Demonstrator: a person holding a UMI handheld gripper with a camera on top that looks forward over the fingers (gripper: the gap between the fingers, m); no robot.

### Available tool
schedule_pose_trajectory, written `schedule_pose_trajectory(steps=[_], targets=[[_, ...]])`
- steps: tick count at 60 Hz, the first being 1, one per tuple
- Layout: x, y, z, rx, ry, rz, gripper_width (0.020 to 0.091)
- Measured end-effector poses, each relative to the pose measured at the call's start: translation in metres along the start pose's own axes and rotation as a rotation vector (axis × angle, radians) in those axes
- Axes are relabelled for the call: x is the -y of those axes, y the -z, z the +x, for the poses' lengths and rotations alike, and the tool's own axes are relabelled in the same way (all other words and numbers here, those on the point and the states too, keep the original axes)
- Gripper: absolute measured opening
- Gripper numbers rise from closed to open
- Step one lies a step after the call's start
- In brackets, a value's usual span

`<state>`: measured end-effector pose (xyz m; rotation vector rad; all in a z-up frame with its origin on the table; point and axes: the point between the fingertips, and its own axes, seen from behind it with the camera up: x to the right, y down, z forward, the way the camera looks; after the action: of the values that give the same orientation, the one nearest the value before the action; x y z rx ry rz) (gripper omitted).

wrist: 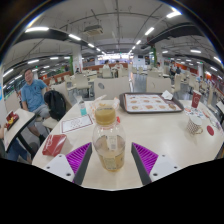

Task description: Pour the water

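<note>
Between the two fingers of my hand-held gripper (108,160) stood a clear plastic bottle (108,146), upright on the white desk (160,125) close to its near edge. The purple pads (146,156) sat apart on either side of it, and I could not tell whether they pressed on the bottle or left a gap. The bottle's lower part looked to hold a yellowish liquid. Just beyond it on the desk stood a cup (105,113) with a yellowish fill, in line with the bottle. Farther back toward the desk's far edge lay a grey tray (150,103) with small items on it. At the right edge of the desk stood a red can (196,101) and a small glass (193,126). Near the left edge lay a paper sheet (77,123) and a red packet (54,144). A person in a blue top (34,96) sat past the desk's left side.
</note>
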<state>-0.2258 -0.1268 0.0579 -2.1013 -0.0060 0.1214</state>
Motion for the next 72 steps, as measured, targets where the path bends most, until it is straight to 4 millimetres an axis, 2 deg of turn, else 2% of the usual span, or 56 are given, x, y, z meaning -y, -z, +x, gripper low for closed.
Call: schedule_pose_trajectory(steps=[3,6,8,15,18,23,29,35,42,47,52,53,55,60,61,62,68,69,70,72], targets=[[0.001,-0.013,0.000,-0.011,0.002,0.011,0.0751],[0.002,-0.022,0.000,-0.015,0.007,0.024,0.0635],[0.004,-0.024,0.000,-0.018,0.014,0.038,0.0518],[0.006,-0.027,0.001,-0.019,0.051,0.040,0.0474],[0.006,-0.026,0.004,-0.029,0.053,0.027,0.0413],[0.016,-0.021,0.004,-0.028,0.065,0.023,0.0381],[0.042,-0.011,0.004,0.012,0.047,0.056,0.0382],[0.088,0.002,0.014,0.065,-0.057,0.111,0.0381],[0.144,0.014,0.044,0.155,-0.294,0.163,0.0381],[0.179,0.020,0.077,0.234,-0.514,0.183,0.0379],[0.202,0.015,0.118,0.342,-0.807,0.183,0.0381],[0.209,0.022,0.122,0.367,-0.867,0.174,0.0382],[0.211,0.011,0.139,0.408,-0.978,0.169,0.0381],[0.214,-0.002,0.184,0.493,-1.251,0.146,0.0381],[0.216,0.004,0.193,0.508,-1.306,0.137,0.0380],[0.212,-0.006,0.200,0.511,-1.346,0.135,0.0381],[0.192,-0.027,0.237,0.555,-1.573,0.092,0.0380],[0.190,-0.018,0.242,0.567,-1.612,0.077,0.0381],[0.185,-0.032,0.245,0.566,-1.636,0.074,0.0381],[0.176,-0.040,0.254,0.563,-1.689,0.063,0.0380]])
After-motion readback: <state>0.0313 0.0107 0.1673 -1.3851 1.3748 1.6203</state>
